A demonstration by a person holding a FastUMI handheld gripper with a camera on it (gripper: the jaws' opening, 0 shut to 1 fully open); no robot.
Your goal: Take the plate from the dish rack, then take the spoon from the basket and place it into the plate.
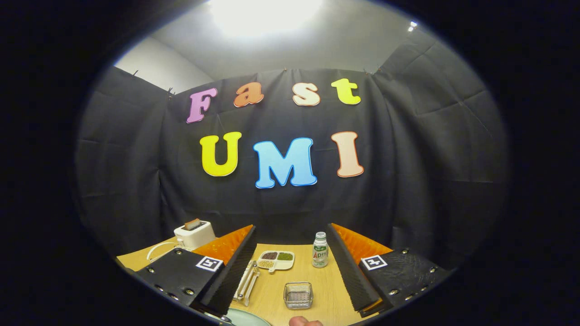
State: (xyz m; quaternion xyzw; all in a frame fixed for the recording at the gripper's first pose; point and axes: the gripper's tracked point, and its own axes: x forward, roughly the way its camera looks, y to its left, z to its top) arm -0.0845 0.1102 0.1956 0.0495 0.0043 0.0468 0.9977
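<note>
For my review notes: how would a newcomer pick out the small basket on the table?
Start at the wooden table in front of the black cloth wall. Between the open gripper fingers, nearer than the bottle and the divided tray, stands the small basket. It alone is square and see-through.

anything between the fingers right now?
Gripper open, holding nothing. In the gripper view, basket, tray and bottle stand on the table between its fingers.

My jaws stand wide apart with nothing between them, above the counter (272, 294). Just ahead sit a small wire basket (298, 294), white tongs (247, 283), a divided dish (276, 261), a bottle (320, 250) and a toaster (195, 234). A plate (242, 318) edge lies beneath me.
</note>
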